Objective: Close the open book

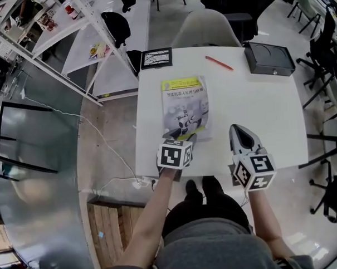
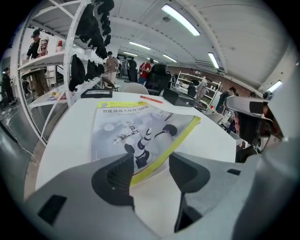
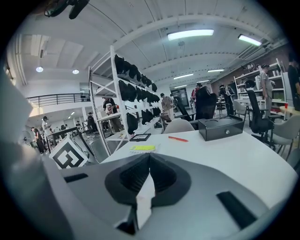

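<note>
The book [image 1: 184, 107] lay flat on the white table [image 1: 268, 110] with its cover up. It looked closed, so the task seemed essentially done. The left gripper [image 2: 151, 161] sat at the book's 6 o'clock, its jaws standing apart. The book's yellow-edged near corner showed in the gap just beyond them, and neither pad pressed on it. The right gripper [image 3: 149, 159] rested at about 4 o'clock from the book, jaws together on nothing.

The main risk was at that near corner, which appeared to ride up a little off the table. If the left gripper drew back low, a jaw could likely snag the cover's edge and flip it open, or drag the book toward the table's front edge. A stiff cover might also spring up unaided. The red pen [image 1: 219, 62] at 1 o'clock and the black box [image 1: 268, 58] at 2 o'clock lay well apart, out of harm's way.
</note>
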Demonstrator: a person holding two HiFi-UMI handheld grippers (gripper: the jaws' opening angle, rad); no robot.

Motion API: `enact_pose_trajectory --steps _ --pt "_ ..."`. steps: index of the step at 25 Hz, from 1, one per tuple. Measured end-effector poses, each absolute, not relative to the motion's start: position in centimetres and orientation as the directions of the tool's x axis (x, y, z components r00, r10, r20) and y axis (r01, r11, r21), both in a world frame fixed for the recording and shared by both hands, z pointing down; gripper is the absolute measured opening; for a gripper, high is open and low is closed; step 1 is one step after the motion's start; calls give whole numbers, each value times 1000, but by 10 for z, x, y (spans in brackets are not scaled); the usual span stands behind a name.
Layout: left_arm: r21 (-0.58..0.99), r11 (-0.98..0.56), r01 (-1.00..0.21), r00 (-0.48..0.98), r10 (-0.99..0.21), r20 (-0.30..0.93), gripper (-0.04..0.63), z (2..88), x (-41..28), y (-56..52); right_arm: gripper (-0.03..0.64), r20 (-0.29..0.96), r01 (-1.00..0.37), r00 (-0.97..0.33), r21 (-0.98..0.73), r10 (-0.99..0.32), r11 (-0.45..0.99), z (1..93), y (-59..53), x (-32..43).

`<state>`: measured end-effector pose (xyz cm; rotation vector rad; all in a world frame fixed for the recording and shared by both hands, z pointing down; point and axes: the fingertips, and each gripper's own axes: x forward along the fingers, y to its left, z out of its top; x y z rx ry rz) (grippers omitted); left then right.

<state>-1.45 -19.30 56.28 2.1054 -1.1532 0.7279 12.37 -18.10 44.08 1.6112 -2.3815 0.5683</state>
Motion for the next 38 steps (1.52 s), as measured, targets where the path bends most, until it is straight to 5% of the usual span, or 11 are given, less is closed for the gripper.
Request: enact_pose_trajectory --steps 13,26,38 --pt "286 -468 -836 517 -499 695 252 552 -7 -182 3 368 -916 -398 -202 -840 346 438 -181 119" --pt "267 -458 -848 522 -632 573 245 496 -14 -195 4 351 -908 -417 -200 -838 368 432 -181 115" --pt "219 -389 -895 446 -750 489 124 460 -42 -204 3 336 -898 -440 -194 -833 396 425 -185 110"
